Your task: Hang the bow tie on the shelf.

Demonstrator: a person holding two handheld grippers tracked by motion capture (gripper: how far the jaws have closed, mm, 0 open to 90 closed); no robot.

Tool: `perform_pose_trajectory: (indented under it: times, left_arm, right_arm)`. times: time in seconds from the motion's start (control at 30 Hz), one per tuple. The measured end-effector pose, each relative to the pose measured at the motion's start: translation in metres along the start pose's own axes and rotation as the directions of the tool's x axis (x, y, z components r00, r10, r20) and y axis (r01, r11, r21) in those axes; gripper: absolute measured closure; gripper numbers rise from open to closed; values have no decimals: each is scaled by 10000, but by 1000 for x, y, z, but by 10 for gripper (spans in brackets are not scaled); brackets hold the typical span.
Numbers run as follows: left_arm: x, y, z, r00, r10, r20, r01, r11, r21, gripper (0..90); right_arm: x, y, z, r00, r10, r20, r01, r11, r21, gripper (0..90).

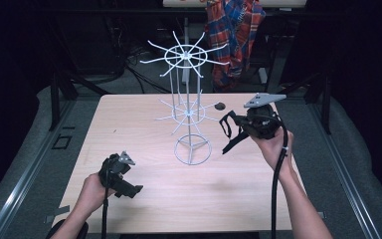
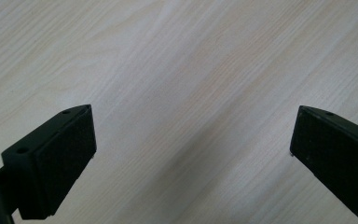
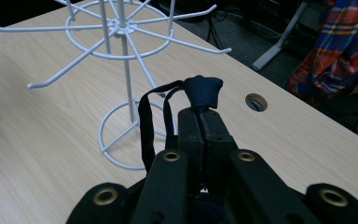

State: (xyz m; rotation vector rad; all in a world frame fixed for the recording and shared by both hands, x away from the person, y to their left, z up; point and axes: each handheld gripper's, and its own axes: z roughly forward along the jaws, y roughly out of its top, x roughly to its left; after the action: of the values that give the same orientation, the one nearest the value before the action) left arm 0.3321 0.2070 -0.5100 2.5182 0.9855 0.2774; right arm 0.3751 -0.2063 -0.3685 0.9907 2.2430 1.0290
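Meanwhile, the right claw (image 3: 200, 114) is clenched on a dark fabric loop (image 3: 151, 121), a knotted strap dangling just ahead of its tips, raised above the worktop (image 1: 144, 194). Beyond it stands the white wire rack (image 1: 191, 112) with 2 tiers of radiating hooks. The left claw (image 2: 191, 154) hangs released over bare wood. Carrying appears under way; hanging next would call for sliding the loop over 1 hook tip before letting go.

Right gripper (image 3: 204, 122) at bottom centre, jaws closed on dark strap (image 3: 204, 91), white wire rack (image 3: 121, 51) upper left, wooden table (image 3: 42, 140)
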Motion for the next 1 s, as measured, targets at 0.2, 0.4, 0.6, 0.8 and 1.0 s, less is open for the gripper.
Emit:
perform_pose_trajectory:
  times: [0.2, 0.4, 0.6, 0.8, 1.0]
  left_arm:
    - [0, 0, 0, 10000, -14, -6, 14, 10000, -20, 2]
    - [1, 0, 0, 10000, -24, 6, 24, 10000, -41, 2]
    - [1, 0, -1, 10000, -4, 24, 4, 10000, -36, 2]
    - [0, 0, -1, 10000, 5, 29, -5, 10000, -35, 2]
    - [0, 0, -1, 10000, 15, 35, -15, 10000, -20, 2]
  right_arm:
    - [-3, 2, 5, 10000, 54, -22, -54, 10000, 84, 885]
    - [-2, 5, 15, 10000, 51, -35, -50, 9999, 115, 885]
    - [-2, 5, 18, 9997, 164, -162, -163, 9998, 62, 885]
    - [-3, 5, 19, 9991, 277, -331, -275, 9996, 69, 885]
    - [-3, 1, 24, 9977, 397, -544, -392, 9992, 108, 885]
